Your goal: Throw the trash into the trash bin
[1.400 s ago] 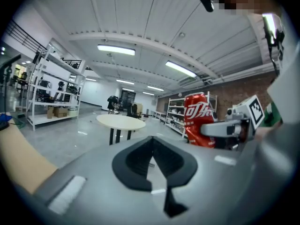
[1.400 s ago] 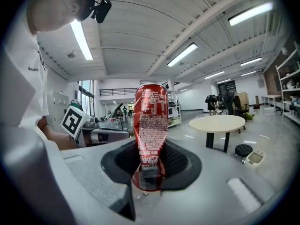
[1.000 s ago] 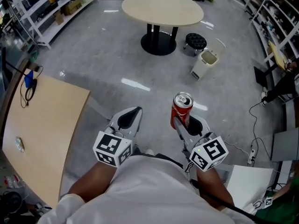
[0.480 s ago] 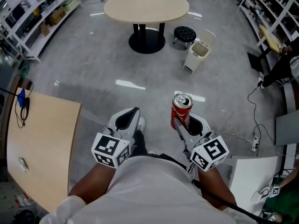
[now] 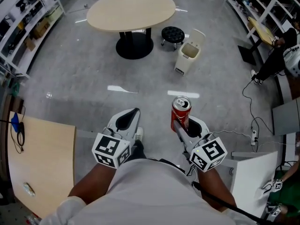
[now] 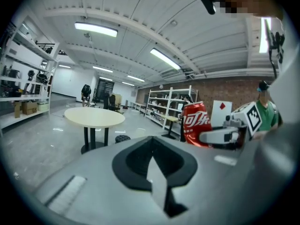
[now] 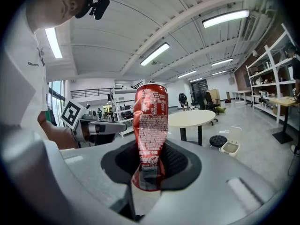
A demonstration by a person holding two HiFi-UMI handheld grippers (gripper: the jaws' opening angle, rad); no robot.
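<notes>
A dented red soda can (image 5: 181, 110) stands upright between the jaws of my right gripper (image 5: 180, 124), which is shut on its lower part. The right gripper view shows the can (image 7: 151, 121) pinched near its base, and my right gripper (image 7: 148, 175) points level. The left gripper (image 5: 132, 113) is held beside it, shut and holding nothing; its tips (image 6: 152, 159) meet in the left gripper view, where the can (image 6: 196, 123) shows at the right. A small white trash bin (image 5: 188, 58) with its lid up stands on the floor ahead, also seen far off as the bin (image 7: 232, 146).
A round beige table (image 5: 131, 9) on a black pedestal stands behind the bin, with a black stool (image 5: 172, 33) between them. A wooden desk (image 5: 42, 168) is at my lower left. Shelving lines both walls. Cables (image 5: 251, 125) lie on the floor at the right.
The table, stool and bin have slid left and nearer in the head view, and the wooden desk has dropped back. Both grippers keep their pose, the can still held.
</notes>
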